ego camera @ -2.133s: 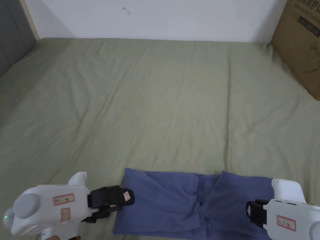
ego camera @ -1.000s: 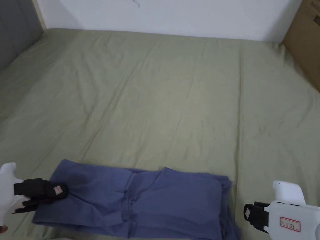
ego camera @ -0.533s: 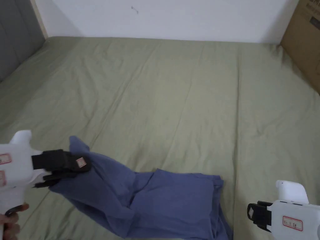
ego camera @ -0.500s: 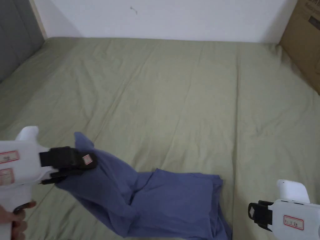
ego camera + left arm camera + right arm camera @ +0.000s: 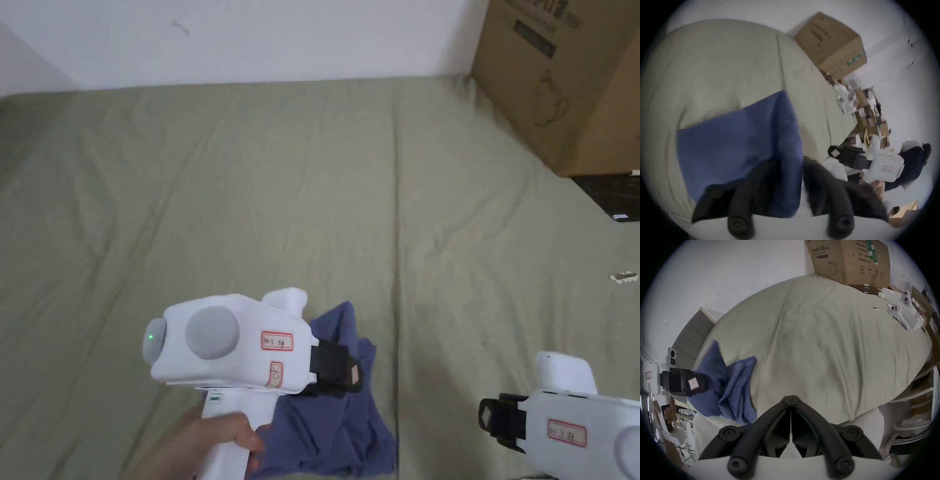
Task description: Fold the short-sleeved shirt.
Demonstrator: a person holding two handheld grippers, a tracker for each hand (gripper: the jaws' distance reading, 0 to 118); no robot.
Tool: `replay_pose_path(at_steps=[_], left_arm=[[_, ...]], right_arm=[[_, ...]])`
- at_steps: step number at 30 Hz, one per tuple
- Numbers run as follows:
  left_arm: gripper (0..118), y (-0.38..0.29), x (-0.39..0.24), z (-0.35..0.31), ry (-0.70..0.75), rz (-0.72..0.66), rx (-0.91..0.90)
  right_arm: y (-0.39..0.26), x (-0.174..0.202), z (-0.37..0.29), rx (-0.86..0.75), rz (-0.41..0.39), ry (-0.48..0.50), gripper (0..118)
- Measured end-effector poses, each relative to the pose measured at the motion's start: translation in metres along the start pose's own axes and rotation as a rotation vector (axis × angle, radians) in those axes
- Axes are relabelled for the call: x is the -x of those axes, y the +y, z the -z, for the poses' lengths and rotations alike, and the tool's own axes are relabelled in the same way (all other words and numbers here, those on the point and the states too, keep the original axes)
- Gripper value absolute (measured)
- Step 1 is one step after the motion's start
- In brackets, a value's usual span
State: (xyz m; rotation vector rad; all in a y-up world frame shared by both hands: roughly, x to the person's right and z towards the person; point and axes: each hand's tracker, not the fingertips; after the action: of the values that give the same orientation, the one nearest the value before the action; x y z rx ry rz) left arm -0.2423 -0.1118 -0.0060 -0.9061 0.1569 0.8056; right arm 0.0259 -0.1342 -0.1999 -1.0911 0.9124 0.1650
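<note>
Since half a second ago the left gripper (image 5: 350, 375) has carried the shirt's (image 5: 337, 425) end rightward, so the blue cloth now lies doubled just under its jaws. Those jaws are closed on a fold of the shirt, probably to lay this half over the other on the green sheet (image 5: 250, 206). To the right, apart from the cloth, the right gripper (image 5: 791, 396) waits with jaws pressed together on nothing.

Bedroom, olive bedsheet (image 5: 250, 187), padded grey headboard (image 5: 692, 339), cardboard box (image 5: 562, 81), white wall (image 5: 250, 37)
</note>
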Motion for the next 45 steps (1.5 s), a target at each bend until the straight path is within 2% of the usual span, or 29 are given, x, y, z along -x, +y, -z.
replay_pose_path(at_steps=[1, 2, 3, 4, 7, 9, 10, 12, 13, 14, 16, 20, 24, 29, 35, 40, 45], left_arm=[[56, 0.000, -0.003, 0.006, -0.019, 0.019, 0.016], [87, -0.003, -0.010, 0.010, -0.026, 0.028, 0.022], [103, -0.004, -0.014, 0.011, -0.023, 0.029, 0.022], [110, -0.004, -0.014, 0.009, -0.025, 0.029, 0.015], [109, -0.001, -0.007, -0.009, -0.067, 0.000, -0.025], [103, -0.001, 0.006, -0.025, -0.071, -0.048, -0.070], [92, -0.002, 0.015, -0.032, -0.069, -0.069, -0.104], [34, -0.006, 0.032, -0.043, -0.018, -0.089, -0.149], [11, -0.009, 0.039, -0.043, 0.028, -0.093, -0.150], [7, -0.011, 0.045, -0.039, 0.081, -0.096, -0.136], [6, -0.017, 0.056, -0.027, 0.107, -0.115, -0.094], [5, -0.031, 0.054, 0.010, -0.051, -0.186, -0.013], [4, -0.040, 0.027, 0.039, -0.045, -0.102, 0.029], [4, -0.044, 0.012, 0.071, -0.111, -0.128, 0.090], [4, -0.049, -0.006, 0.094, -0.118, -0.082, 0.151], [4, -0.049, -0.021, 0.072, -0.176, -0.031, 0.094], [4, -0.039, -0.001, -0.001, -0.220, -0.026, -0.092]], right_arm=[[-0.001, -0.002, -0.001, 0.001, 0.001, -0.006, 0], [-0.002, -0.005, -0.001, 0.001, 0.003, -0.010, 0], [-0.002, -0.010, 0.001, 0.003, 0.007, -0.010, 0], [-0.002, -0.013, 0.002, 0.004, 0.014, -0.011, 0], [-0.002, -0.018, 0.003, 0.000, 0.032, -0.008, 0], [-0.002, -0.018, 0.005, 0.000, 0.034, -0.007, 0], [-0.002, -0.017, 0.006, 0.001, 0.033, -0.006, 0], [-0.002, -0.016, 0.009, 0.000, 0.031, 0.001, 0], [-0.002, -0.016, 0.011, 0.001, 0.030, 0.007, 0], [-0.002, -0.014, 0.012, 0.001, 0.030, 0.012, 0], [-0.002, -0.009, 0.015, 0.000, 0.029, 0.019, 0], [-0.001, -0.001, 0.015, -0.001, 0.025, 0.034, 0], [-0.002, 0.002, 0.012, -0.002, 0.020, 0.040, 0], [-0.001, 0.003, 0.008, -0.010, 0.004, 0.026, 0], [-0.001, 0.003, 0.000, -0.024, 0.021, 0.027, 0], [0.001, 0.005, -0.004, -0.024, 0.007, 0.024, 0], [0.012, 0.019, -0.005, -0.036, -0.042, 0.042, 0]])
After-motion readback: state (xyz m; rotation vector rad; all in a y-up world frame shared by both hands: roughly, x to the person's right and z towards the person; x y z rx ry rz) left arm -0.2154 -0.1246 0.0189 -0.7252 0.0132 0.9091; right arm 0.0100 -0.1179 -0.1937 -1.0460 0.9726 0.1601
